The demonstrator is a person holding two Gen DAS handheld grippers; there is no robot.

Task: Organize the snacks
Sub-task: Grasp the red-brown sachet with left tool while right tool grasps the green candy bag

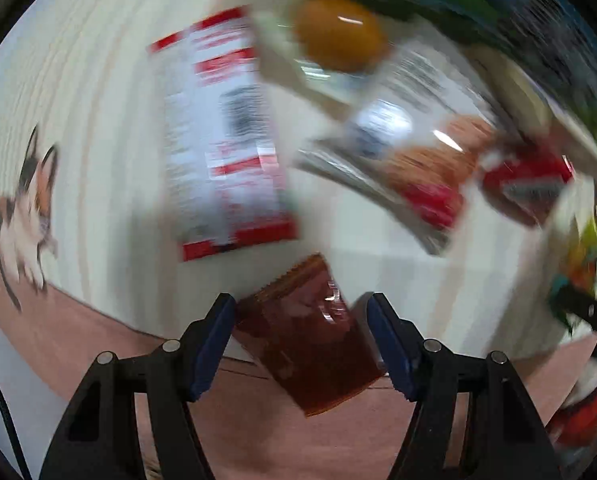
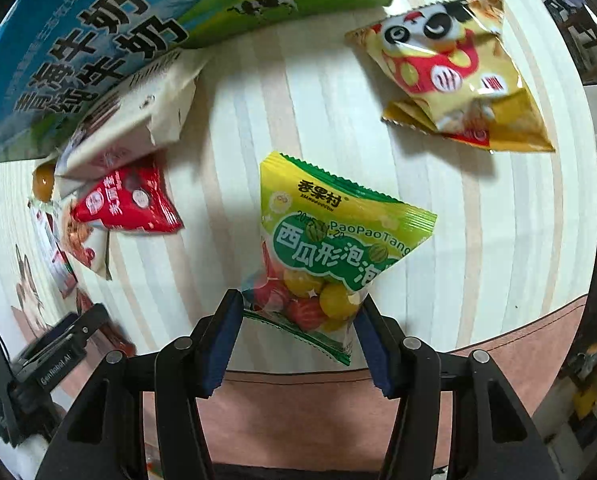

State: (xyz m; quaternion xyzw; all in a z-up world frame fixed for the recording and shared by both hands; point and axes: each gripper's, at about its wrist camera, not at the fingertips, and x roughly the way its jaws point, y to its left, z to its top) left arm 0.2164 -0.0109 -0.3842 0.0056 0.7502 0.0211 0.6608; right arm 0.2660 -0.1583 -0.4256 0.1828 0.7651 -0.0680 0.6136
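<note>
While right claw (image 2: 298, 320) clamps gum bag (image 2: 330, 240), its long axis points away.
Left claw (image 1: 300, 336) clamps brown packet (image 1: 306, 336); panda bag (image 2: 450, 72), milk carton (image 2: 138, 20) on tabletop (image 2: 498, 240).

Right wrist view, legible text:
- Green-yellow candy bag (image 2: 334, 240): "香果村", "XIANGGUOCUN", "PaoPaoTang", "西瓜形泡泡".
- Milk carton box (image 2: 98, 40), far left: "牛奶", large black characters.
- Left gripper body (image 2: 54, 368), near left: "GenRobot.AI".

Left wrist view: print too blurred to read.

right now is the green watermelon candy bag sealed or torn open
Sealed, as far as shows: the candy bag has its serrated top edge intact and the round candies inside. Its lower end sits between the right gripper pads, partly hidden.
</note>
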